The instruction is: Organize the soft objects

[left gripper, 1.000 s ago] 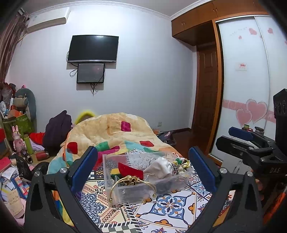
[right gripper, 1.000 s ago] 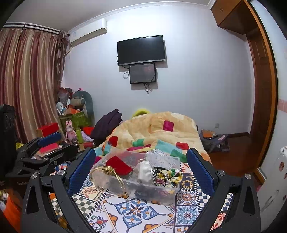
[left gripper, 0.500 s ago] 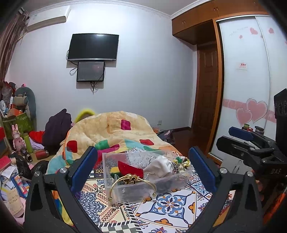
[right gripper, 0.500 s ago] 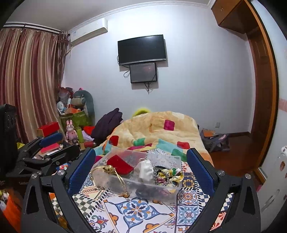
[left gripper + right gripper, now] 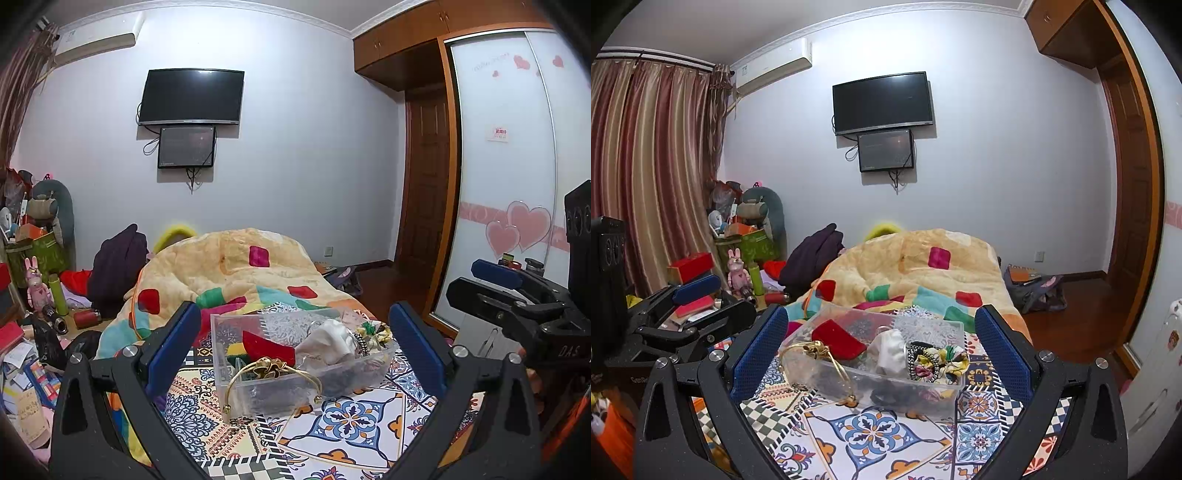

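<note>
A clear plastic box stands on a patterned cloth; it also shows in the right wrist view. It holds a red pouch, a white cloth, a floral scrunchie and dark items. A gold headband hangs over its near rim. My left gripper is open and empty, short of the box. My right gripper is open and empty, also short of it. Each gripper shows at the edge of the other's view.
Behind the box lies a heaped yellow quilt with coloured patches. Clutter, a pink rabbit figure and boxes stand at the left. A wardrobe and door are at the right. A bag lies on the floor.
Both views have shifted slightly; the box sits marginally higher in the frames. Both grippers stay open and empty.
</note>
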A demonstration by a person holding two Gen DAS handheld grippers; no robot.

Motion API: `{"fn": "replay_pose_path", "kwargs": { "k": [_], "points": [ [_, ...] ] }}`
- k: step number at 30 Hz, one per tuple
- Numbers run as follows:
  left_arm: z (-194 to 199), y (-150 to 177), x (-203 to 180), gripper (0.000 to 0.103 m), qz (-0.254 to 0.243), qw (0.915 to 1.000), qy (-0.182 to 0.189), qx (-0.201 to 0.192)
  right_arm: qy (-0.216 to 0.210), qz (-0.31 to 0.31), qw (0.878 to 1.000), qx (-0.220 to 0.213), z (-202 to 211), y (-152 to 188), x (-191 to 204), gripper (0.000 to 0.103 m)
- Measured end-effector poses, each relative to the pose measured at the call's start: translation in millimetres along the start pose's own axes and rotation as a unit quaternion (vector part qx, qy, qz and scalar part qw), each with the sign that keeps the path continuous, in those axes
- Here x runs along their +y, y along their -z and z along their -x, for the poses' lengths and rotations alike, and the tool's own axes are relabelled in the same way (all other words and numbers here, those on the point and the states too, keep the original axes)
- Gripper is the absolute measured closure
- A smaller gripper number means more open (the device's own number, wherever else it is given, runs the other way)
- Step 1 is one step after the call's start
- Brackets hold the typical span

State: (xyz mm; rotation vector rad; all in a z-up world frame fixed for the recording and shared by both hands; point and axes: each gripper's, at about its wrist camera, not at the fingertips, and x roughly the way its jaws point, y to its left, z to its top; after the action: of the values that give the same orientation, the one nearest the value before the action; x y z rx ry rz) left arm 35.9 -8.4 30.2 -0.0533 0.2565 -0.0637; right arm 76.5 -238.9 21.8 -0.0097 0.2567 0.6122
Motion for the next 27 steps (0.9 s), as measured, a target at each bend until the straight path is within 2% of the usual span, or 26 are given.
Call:
{"fn": "replay_pose_path", "kwargs": {
  "k": [27],
  "points": [
    [-0.1, 0.8, 4.6, 0.000, 0.009, 0.9998, 0.008, 0.013, 0.002, -0.002, 1.000, 0.007, -2.8, 1.3, -2.0, 0.002]
  ]
}}
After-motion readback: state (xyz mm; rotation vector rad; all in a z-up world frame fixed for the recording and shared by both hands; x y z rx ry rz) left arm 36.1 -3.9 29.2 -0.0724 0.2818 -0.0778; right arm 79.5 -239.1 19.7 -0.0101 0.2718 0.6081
